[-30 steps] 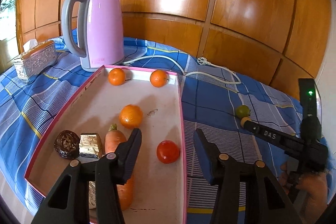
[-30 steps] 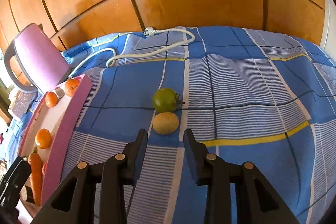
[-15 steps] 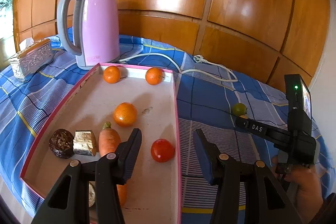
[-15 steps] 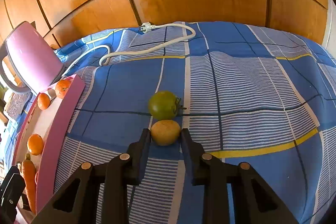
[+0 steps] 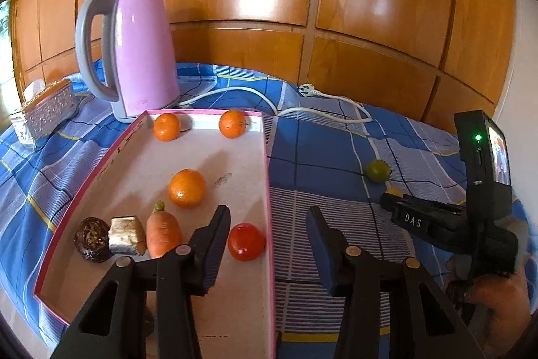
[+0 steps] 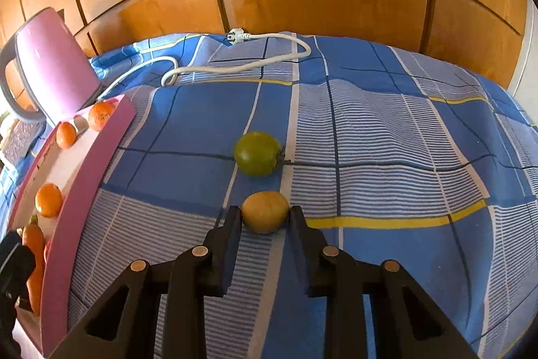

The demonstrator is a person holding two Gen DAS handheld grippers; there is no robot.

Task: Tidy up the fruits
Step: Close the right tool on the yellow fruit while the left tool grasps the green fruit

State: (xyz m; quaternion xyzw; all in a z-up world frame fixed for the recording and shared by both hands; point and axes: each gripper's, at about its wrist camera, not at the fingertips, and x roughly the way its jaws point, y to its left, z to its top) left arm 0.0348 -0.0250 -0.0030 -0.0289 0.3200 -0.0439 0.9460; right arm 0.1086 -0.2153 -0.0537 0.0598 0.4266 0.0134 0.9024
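In the right wrist view my right gripper (image 6: 265,217) has both fingertips against the sides of a small yellow fruit (image 6: 265,215) that rests on the blue checked cloth. A green fruit (image 6: 257,153) lies just beyond it. In the left wrist view my left gripper (image 5: 269,221) is open and empty above the right rim of the pink tray (image 5: 269,197). The tray holds three oranges (image 5: 187,188), a red tomato (image 5: 246,241) and a carrot (image 5: 163,232). The right gripper (image 5: 386,201) shows there too, at the yellow fruit (image 5: 394,190).
A pink kettle (image 5: 134,49) stands behind the tray with its white cord (image 5: 255,93) trailing across the cloth. A silver box (image 5: 43,110) sits at the far left. A dark ball (image 5: 90,238) and a pale block (image 5: 126,234) lie in the tray. Wooden panels back the table.
My right gripper has moved forward around the yellow fruit and closed on it. My left gripper has drawn back a little and stays open.
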